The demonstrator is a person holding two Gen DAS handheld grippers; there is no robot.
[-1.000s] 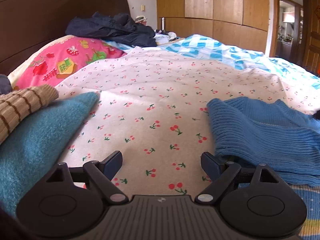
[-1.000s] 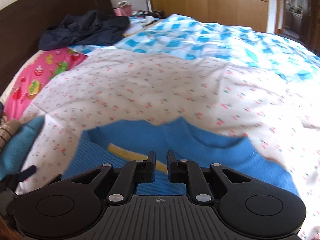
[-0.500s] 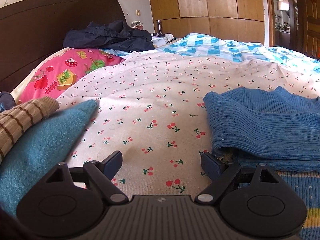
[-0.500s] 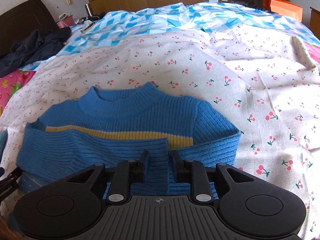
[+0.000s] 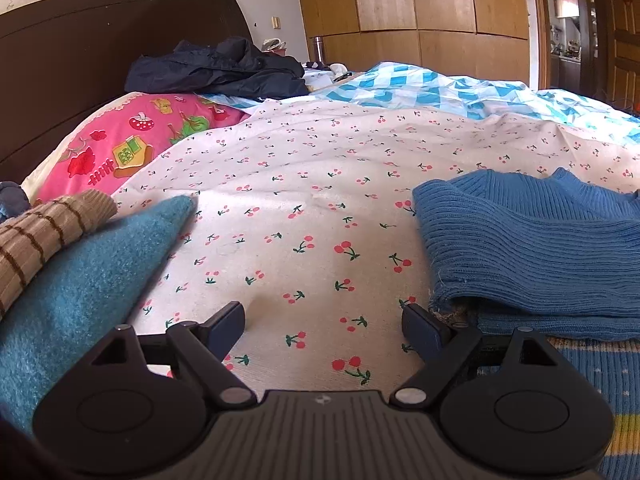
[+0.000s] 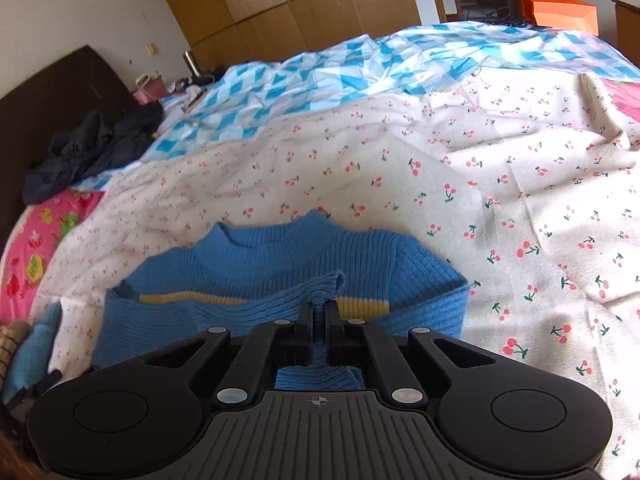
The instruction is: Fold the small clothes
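No readable text, label or number anywhere.

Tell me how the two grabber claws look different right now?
The left gripper has its jaws wide apart with nothing between them, only the cherry sheet below. The right gripper is pinched shut on a fold of the blue sweater. Both are black and point down at the bed.

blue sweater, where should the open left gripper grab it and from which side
Take the blue sweater by its folded left edge, at the lower corner beside the left gripper. Come in sideways and low along the cherry-print sheet. That corner lifts slightly off the sheet, so one finger could probably slide beneath it.
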